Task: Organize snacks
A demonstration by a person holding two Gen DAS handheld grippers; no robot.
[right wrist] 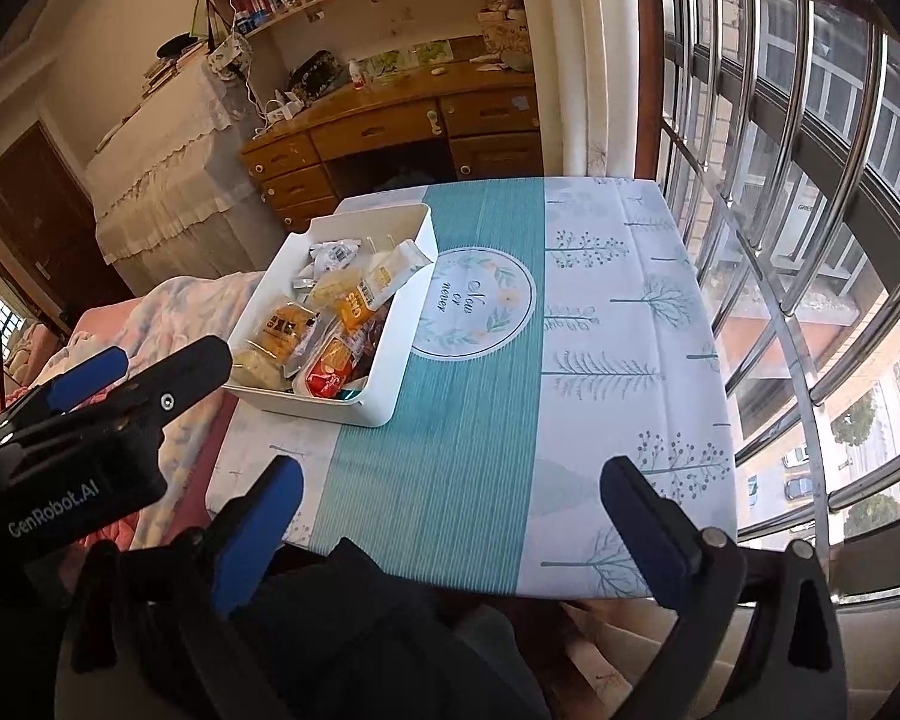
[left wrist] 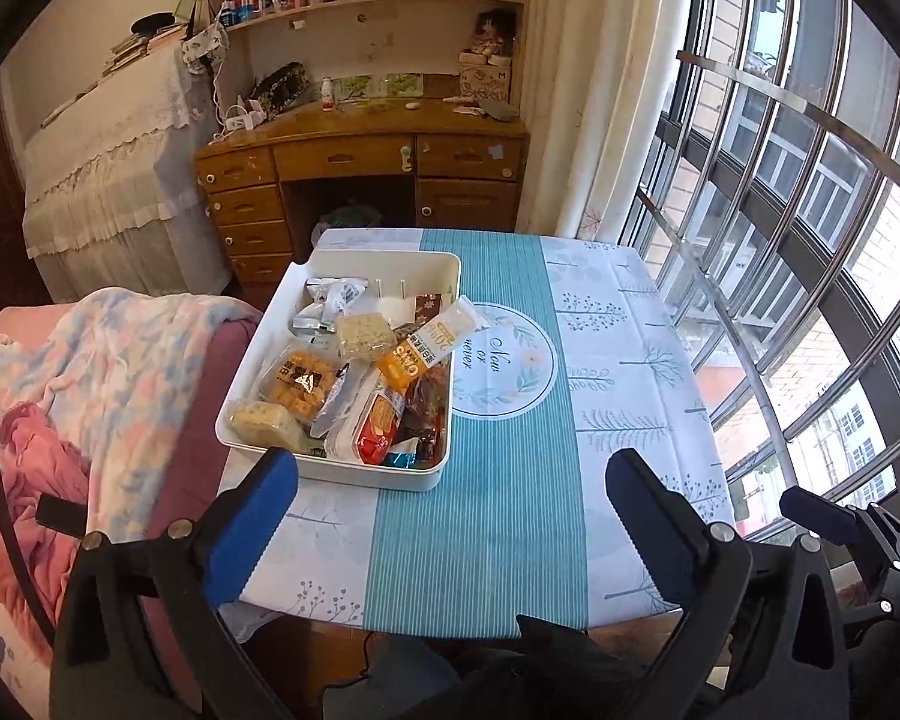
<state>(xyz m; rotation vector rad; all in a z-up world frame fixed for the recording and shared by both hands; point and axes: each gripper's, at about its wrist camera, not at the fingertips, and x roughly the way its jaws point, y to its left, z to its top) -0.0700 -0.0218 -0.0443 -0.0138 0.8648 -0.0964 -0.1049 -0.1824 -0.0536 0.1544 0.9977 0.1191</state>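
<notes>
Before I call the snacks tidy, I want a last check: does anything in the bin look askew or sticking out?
Yes. One long white-and-orange packet leans on the right wall of the white bin, its end poking over the rim. The other snacks lie jumbled at mixed angles inside. Nothing has spilled onto the tablecloth.

The small square table under its teal-striped, tree-printed cloth [left wrist: 624, 360] lies bare across its middle, right side and near edge, so a gripper can pass freely there. The only obstacle on it is the white rectangular plastic bin [left wrist: 384, 477] at the left, heaped with wrapped snacks [left wrist: 354, 384], one long white packet [left wrist: 444, 330] jutting over its right rim. A pink-and-blue blanket [left wrist: 120, 354] crowds the table's left edge; the barred window [left wrist: 810, 210] closes the right.
</notes>
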